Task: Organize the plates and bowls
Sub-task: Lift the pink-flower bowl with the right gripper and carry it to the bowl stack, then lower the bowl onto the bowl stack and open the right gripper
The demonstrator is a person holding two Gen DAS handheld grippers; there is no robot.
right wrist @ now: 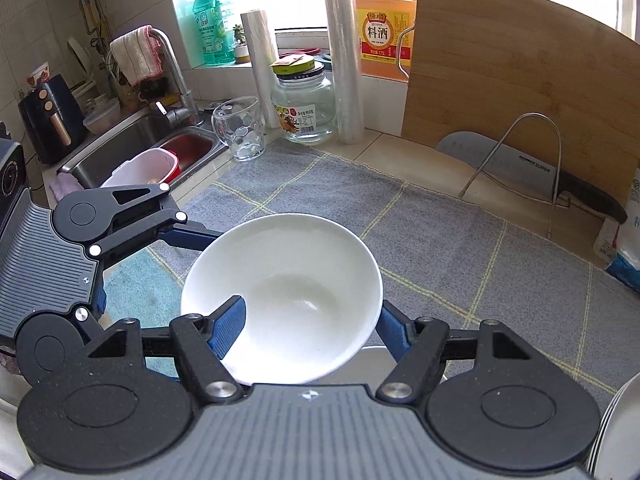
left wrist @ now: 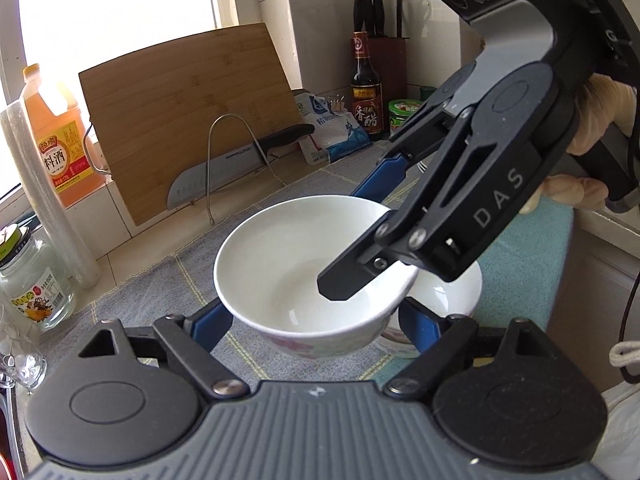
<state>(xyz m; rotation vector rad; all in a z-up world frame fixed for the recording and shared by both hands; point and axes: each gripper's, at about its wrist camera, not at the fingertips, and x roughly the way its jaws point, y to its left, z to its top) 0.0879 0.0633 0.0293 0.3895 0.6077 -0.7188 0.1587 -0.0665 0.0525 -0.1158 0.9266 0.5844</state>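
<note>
**Clearances.** The grey checked mat covers the surface and lies bare ahead of and to the right of the white bowl. Its far edge stops short of the wall items:
- the bamboo cutting board, leaning upright
- the wire rack and the knife at the board's foot
- the glass jar and two rolls of film beside it

A drinking glass stands at the mat's far left corner, just beside the sink. A teal cloth adjoins the mat on the near side. A second bowl rests there, partly under the white bowl's rim. White plate edges show at the lower right of the right wrist view.

**Task item.** The white bowl is tilted and carried clear of the mat, above and just beside the second bowl.

**Right gripper**. The jaws are closed on the bowl: one finger lies inside against the wall, the other outside. The gripper points steeply downward. The right hand wraps the handle behind it.

**Left gripper**. The jaws stand wide apart and grip nothing. It points downward at a shallower angle, from the bowl's sink side. One finger reaches to the bowl's rim, and contact there cannot be confirmed from either view. The other finger is well apart from the bowl.
</note>
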